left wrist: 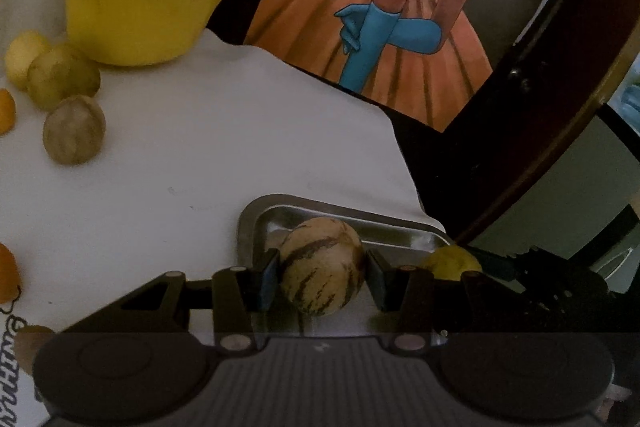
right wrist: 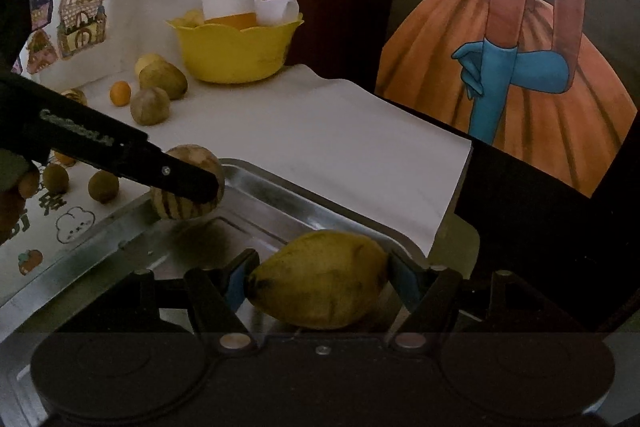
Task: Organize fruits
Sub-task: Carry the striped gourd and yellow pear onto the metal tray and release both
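collision is the main risk, because the left tongs (left wrist: 322, 277) grasping the striped fruit (left wrist: 322, 267) and the right tongs (right wrist: 318, 283) clenched on the yellow fruit (right wrist: 320, 285) both hang over the small steel tray (right wrist: 280, 195), so a released fruit may roll against the other.

Surface finishes
Tray (right wrist: 280, 195) polished, reflective metal; bowl (right wrist: 236, 55) smooth yellow plastic; tabletop (left wrist: 200, 155) covering matt white.

Home setting, cloth-covered table (right wrist: 340, 147), yellow bowl (right wrist: 236, 51), large painting (right wrist: 520, 67) and children's drawings (right wrist: 76, 7) behind
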Demonstrator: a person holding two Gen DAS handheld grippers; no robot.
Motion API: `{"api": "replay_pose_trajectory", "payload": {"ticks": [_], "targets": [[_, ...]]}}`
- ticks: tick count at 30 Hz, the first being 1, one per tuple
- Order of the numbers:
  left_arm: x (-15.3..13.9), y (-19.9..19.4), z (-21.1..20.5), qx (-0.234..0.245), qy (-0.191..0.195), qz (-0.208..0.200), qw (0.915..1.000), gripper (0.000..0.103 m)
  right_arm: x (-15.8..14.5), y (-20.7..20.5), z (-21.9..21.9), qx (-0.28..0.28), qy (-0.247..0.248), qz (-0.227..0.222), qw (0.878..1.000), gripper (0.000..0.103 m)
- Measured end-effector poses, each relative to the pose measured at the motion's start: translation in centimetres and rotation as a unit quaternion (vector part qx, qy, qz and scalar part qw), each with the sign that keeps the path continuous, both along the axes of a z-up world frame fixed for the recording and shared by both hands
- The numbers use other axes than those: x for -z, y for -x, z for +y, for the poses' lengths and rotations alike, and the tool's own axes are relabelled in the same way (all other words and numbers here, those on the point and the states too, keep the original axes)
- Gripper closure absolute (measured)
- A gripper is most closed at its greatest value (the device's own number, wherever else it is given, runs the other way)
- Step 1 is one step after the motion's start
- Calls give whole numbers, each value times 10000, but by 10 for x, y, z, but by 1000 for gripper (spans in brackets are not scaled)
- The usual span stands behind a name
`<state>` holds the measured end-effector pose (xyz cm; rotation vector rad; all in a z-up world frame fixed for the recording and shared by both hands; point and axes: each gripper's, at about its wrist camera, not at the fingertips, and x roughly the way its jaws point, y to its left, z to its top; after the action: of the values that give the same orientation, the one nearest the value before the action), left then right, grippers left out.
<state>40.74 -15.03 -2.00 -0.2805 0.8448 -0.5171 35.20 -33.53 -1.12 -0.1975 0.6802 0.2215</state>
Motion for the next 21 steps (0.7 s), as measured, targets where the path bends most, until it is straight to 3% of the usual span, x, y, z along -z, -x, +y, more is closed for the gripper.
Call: {"api": "replay_pose_trajectory", "payload": {"ticks": [15, 21], "targets": [[10, -8, -4, -131, -49, 226, 9996, 53, 4, 8, 2, -94, 157, -140, 9997, 31], [7, -6, 0, -185, 90, 355, 9992, 42, 6, 7, 3, -84, 158, -70, 9998, 24]]}}
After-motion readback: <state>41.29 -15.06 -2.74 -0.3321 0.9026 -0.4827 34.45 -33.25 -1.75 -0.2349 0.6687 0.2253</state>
